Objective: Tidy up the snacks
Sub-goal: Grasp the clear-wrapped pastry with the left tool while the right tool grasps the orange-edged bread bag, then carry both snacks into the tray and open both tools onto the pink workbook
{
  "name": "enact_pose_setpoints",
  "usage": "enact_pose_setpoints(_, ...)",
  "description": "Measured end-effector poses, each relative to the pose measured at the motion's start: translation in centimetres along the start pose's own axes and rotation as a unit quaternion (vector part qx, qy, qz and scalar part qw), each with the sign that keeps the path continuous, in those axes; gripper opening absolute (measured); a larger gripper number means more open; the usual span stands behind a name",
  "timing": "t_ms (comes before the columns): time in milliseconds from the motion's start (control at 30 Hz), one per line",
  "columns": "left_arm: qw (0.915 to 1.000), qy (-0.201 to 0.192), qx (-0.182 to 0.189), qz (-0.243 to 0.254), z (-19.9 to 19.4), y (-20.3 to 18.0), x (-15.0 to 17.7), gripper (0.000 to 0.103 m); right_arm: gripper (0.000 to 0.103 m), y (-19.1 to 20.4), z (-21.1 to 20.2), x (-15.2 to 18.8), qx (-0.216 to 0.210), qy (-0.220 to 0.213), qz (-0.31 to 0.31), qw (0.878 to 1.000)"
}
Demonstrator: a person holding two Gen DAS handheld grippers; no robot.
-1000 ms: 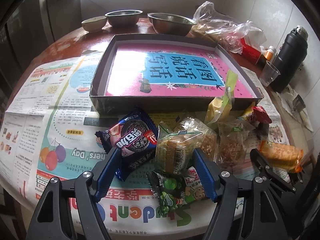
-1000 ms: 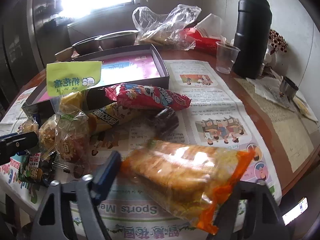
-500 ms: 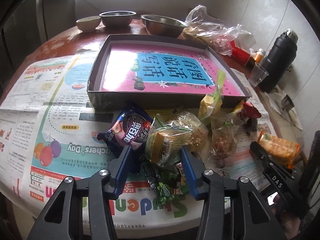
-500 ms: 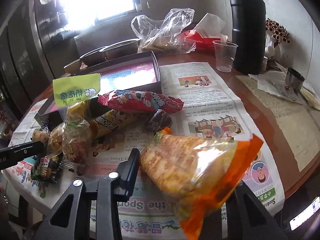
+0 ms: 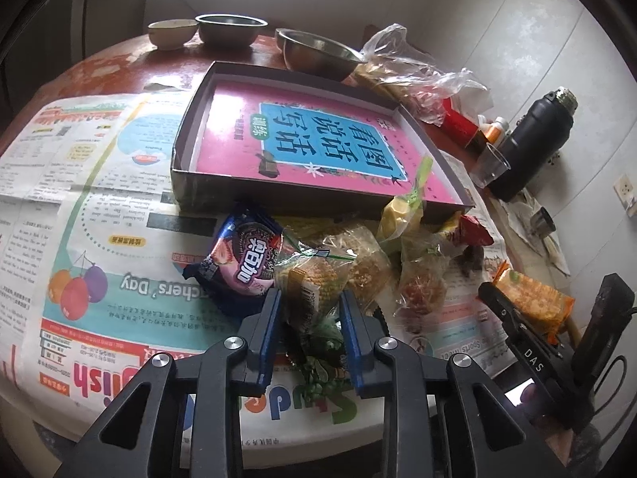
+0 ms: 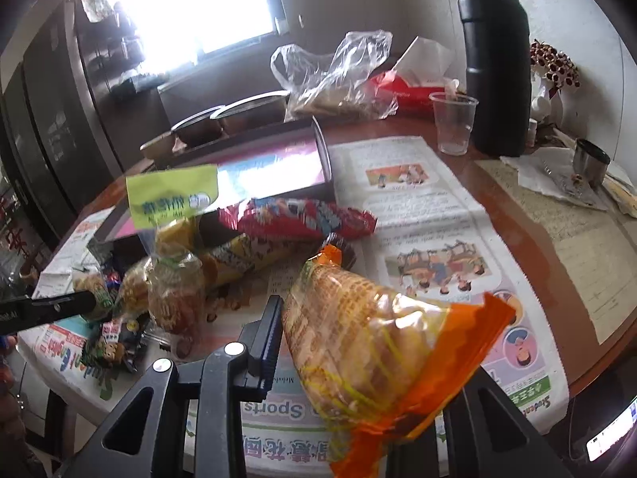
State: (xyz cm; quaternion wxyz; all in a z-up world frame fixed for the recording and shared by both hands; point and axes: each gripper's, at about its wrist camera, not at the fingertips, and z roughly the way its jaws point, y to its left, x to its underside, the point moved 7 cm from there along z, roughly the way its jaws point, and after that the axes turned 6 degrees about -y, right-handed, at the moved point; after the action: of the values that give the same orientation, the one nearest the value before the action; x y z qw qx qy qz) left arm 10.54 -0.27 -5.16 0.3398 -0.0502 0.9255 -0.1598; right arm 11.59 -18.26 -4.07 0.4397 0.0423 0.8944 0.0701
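A round table (image 5: 119, 67) covered in newspaper (image 5: 79, 207) fills both views. Beyond the left gripper (image 5: 309, 306), a shallow dark box (image 5: 187, 135) lined with a pink book cover lies open and holds no snacks yet. Between that box and the gripper sits a heap of wrapped snacks.

The left gripper's jaws have just been closing, and its blue pads now clench a clear cake pack (image 5: 314, 279) at the near edge of the heap, with a dark cookie pack (image 5: 243, 255) just to its left.

The right gripper (image 6: 358, 342) has also just been closing and grasps an orange cracker bag (image 6: 370, 342), tilted up off the paper.

This looks like the pick-up step. Next, each snack likely needs lifting clear and carrying forward over the box wall.
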Motion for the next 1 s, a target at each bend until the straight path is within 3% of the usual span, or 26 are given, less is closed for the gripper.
enact_pose_setpoints(300, 0.9999, -0.006, 0.008, 0.004, -0.5, -0.2, -0.3, 0.016, 0.032, 0.4, -0.6, -0.7, -0.005, -0.011, -0.001, 1.000)
enact_pose_setpoints(767, 0.9996, -0.003, 0.026, 0.010, -0.8, -0.6, -0.3, 0.008, 0.032, 1.0, -0.6, -0.8, -0.014, -0.012, -0.003, 1.000)
enact_pose_setpoints(800, 0.9996, -0.007, 0.025, 0.006, -0.8, -0.7, -0.4, 0.010, 0.032, 1.0, -0.6, -0.8, -0.014, -0.012, -0.002, 1.000)
enact_pose_setpoints(900, 0.9997, -0.005, 0.015, 0.017, -0.6, -1.1, -0.4, 0.031, 0.032, 0.9, -0.6, -0.7, -0.016, -0.010, -0.001, 1.000)
enact_pose_setpoints(967, 0.9997, -0.006, 0.008, 0.024, -0.4, -1.3, -0.5, 0.052, 0.032, 1.0, -0.6, -0.7, -0.017, -0.010, -0.001, 1.000)
enact_pose_setpoints(1000, 0.9996, -0.006, 0.005, 0.028, -0.3, -1.5, -0.6, 0.055, 0.032, 1.0, -0.6, -0.6, -0.017, -0.010, -0.001, 1.000)
